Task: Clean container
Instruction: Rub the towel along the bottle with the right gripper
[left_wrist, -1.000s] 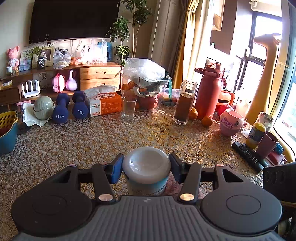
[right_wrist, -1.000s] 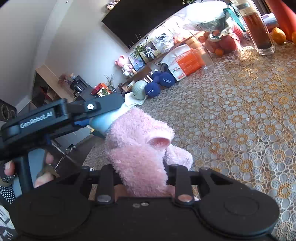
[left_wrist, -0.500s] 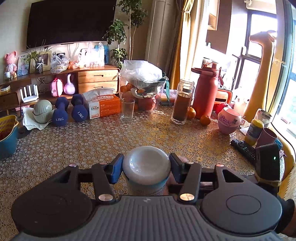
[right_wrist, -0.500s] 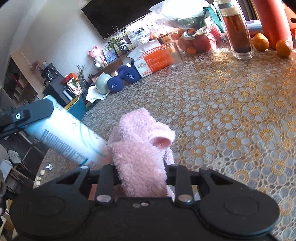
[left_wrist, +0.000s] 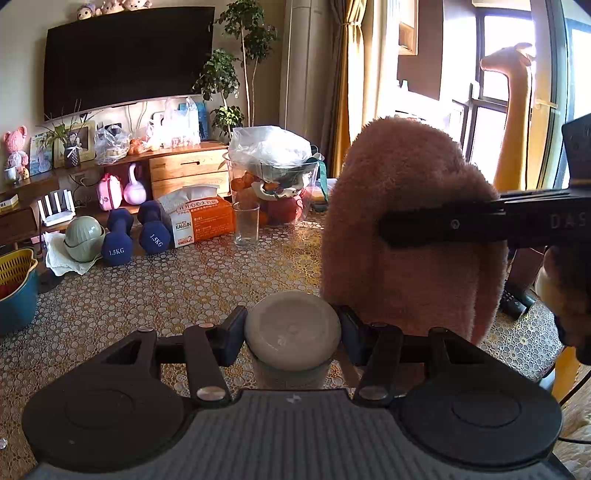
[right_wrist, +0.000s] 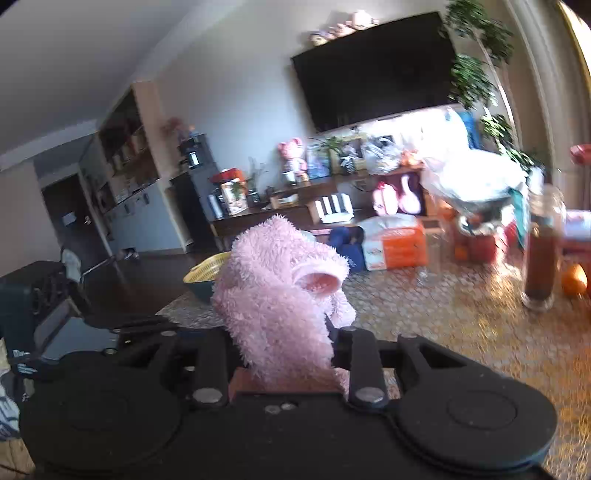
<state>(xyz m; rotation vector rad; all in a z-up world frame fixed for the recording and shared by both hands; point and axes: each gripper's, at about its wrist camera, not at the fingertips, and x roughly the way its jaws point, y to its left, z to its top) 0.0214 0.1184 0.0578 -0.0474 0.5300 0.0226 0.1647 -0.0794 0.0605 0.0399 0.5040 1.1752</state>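
My left gripper (left_wrist: 291, 334) is shut on a cylindrical container with a white cap (left_wrist: 291, 317), held upright above the floral tablecloth (left_wrist: 147, 295). Just right of the cap and a little beyond it hangs a fluffy pink cloth (left_wrist: 402, 251), pinched by my right gripper, whose black finger (left_wrist: 443, 225) crosses it from the right. In the right wrist view the pink cloth (right_wrist: 273, 280) bulges up between the jaws of my right gripper (right_wrist: 284, 350), which is shut on it. The container itself does not show there. I cannot tell whether the cloth touches the container.
On the far side of the table stand an empty glass (left_wrist: 246, 225), an orange tissue box (left_wrist: 201, 221), two blue dumbbells (left_wrist: 118, 240) and a bagged fruit bowl (left_wrist: 273, 173). A jar of dark liquid (right_wrist: 541, 251) and an orange (right_wrist: 574, 279) are to the right. A remote (left_wrist: 513, 301) lies behind the cloth.
My right gripper has swung up and around with the cloth, which now hangs close beside the container's cap in the left wrist view. The left gripper still holds the container.
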